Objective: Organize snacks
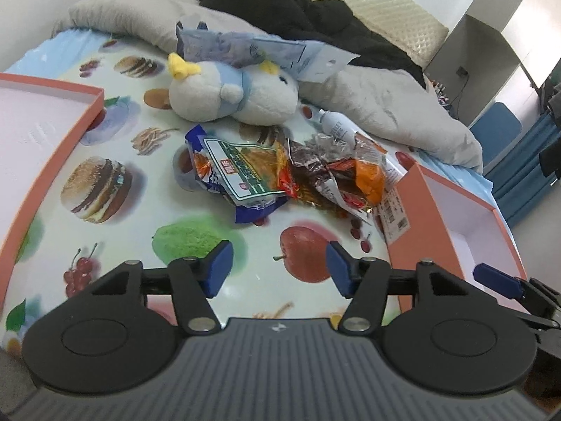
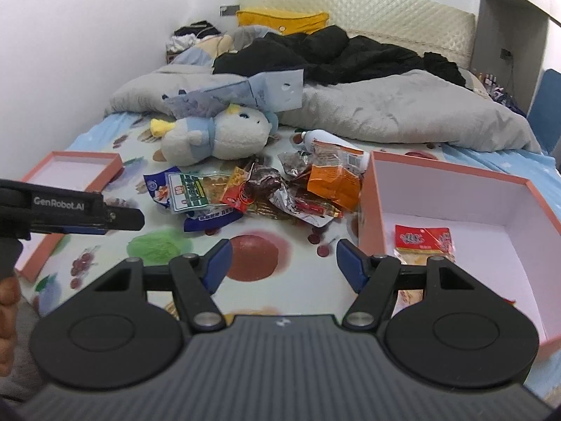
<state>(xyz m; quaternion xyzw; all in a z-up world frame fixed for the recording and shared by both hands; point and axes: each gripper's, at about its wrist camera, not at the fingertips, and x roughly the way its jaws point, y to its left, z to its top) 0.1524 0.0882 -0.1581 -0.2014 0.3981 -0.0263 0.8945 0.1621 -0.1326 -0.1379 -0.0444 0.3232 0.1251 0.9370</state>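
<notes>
Snack sorting on a bed, seen along both grippers. The snack pile (image 2: 266, 193) lies on the food-print sheet (image 1: 196, 245), just left of the deep pink box (image 2: 455, 189) and in front of the plush penguin (image 2: 217, 137). Nearest in the pile is a green-labelled packet (image 1: 242, 172); toward the box lie a crinkled dark wrapper (image 1: 308, 161) and an orange packet (image 1: 364, 172), one overlapping another. A red packet (image 2: 424, 238) already rests on the box floor. A shallow pink lid (image 1: 45, 122) lies well left of the pile.

The left gripper (image 1: 278, 268) and right gripper (image 2: 284, 265) both stand parted and empty, short of the pile, over bare sheet.

Handling, as judged: the packets look light, thin and crackly, with slick film that slides and buckles under pressure; the contents may crush. A flat sealed edge or corner standing clear of the heap offers the safest hold, taken one packet at a time, since neighbours may drag along.
</notes>
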